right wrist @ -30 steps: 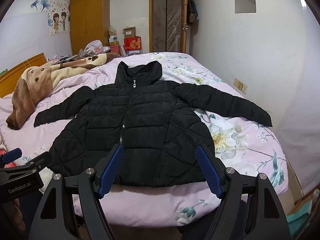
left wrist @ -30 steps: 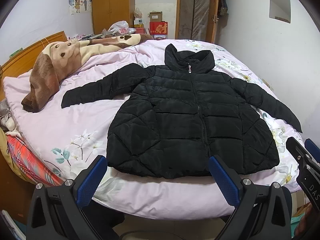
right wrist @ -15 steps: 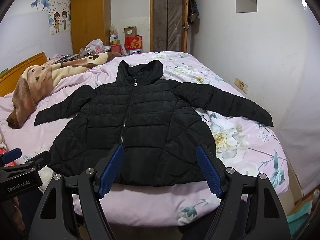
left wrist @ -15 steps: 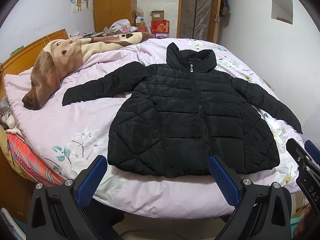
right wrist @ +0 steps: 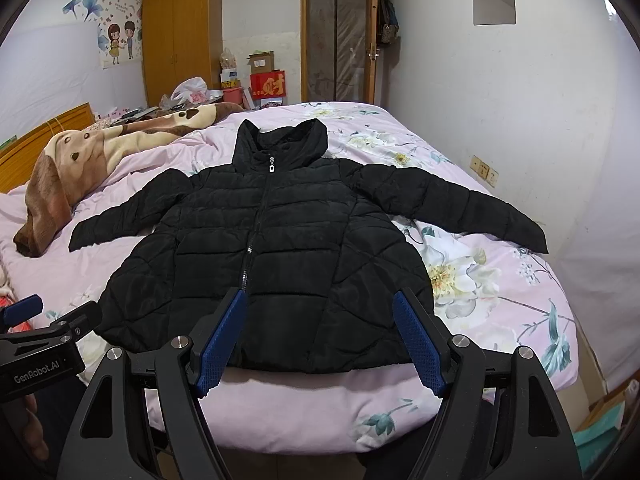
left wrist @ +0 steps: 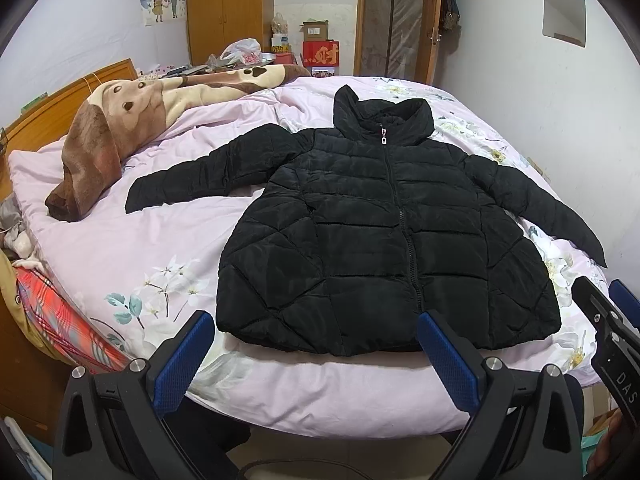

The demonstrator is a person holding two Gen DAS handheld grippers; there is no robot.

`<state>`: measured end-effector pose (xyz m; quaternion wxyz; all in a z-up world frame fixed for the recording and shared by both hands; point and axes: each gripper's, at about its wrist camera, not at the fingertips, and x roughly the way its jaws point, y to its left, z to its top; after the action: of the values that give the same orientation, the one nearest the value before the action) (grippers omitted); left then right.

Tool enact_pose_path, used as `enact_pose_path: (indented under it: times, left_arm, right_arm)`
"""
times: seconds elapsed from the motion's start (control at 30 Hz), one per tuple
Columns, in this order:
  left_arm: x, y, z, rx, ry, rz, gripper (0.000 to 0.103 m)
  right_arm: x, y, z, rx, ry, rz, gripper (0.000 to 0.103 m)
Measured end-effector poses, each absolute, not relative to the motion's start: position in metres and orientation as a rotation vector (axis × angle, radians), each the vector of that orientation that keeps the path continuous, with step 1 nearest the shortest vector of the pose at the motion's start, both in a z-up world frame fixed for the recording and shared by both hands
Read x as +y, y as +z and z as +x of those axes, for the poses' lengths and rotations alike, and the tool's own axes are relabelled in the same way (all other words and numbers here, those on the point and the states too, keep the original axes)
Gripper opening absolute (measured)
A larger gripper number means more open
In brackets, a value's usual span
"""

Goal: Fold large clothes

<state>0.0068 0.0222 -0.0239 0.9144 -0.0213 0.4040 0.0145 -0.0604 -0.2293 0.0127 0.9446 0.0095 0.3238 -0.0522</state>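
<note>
Both tongs, left gripper (left wrist: 316, 350) and right gripper (right wrist: 320, 334), stand spread and empty; black puffer jacket (left wrist: 384, 236) ahead judged light, soft, slippery: grip the near hem.

A brown dog-pattern blanket (left wrist: 120, 128) lies on the pink floral bed (left wrist: 120, 248) near the wooden headboard (left wrist: 60, 96), and a wooden wardrobe (right wrist: 180, 36), a red box (right wrist: 267, 85) and a door (right wrist: 336, 40) stand behind.

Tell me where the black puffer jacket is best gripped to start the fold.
Probably the cuff of each outstretched sleeve. The black puffer jacket lies flat, zipped, front up, sleeves spread wide. Left gripper and right gripper are open near the hem; each could come in from its own side.
</note>
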Motion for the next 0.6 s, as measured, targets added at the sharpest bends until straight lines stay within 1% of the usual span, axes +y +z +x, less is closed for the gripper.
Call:
enact_pose_path:
  times: [0.6]
  left_arm:
    - [0.0236, -0.0256, 0.014, 0.842, 0.026, -0.048, 0.103]
  right_arm:
    - [-0.2284, 0.0116, -0.0595, 0.665, -0.108, 0.019, 0.075]
